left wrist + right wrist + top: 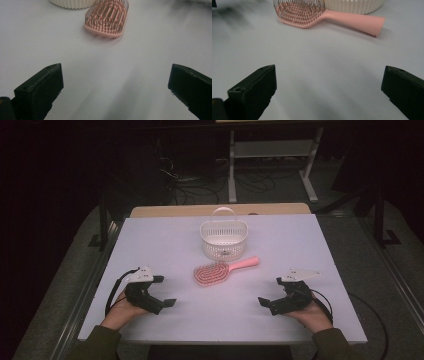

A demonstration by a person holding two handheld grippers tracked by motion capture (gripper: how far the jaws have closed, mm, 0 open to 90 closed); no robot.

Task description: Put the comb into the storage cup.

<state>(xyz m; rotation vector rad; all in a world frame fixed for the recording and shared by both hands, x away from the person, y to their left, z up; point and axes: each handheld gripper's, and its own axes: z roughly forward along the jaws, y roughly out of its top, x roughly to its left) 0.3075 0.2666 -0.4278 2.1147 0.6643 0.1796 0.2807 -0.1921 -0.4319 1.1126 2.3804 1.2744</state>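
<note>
pink hairbrush (216, 271), white basket (224, 239) just behind

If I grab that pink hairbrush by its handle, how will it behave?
The pink hairbrush looks like rigid plastic, so probably stiff and light. Its smooth handle may slip between the jaws. Lying flat, bristles up, it likely won't roll.

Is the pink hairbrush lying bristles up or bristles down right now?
Bristles up. The hairbrush lies flat on the table, in front of the basket; both gripper views show its bristles pointing upward, its back on the surface.
</note>
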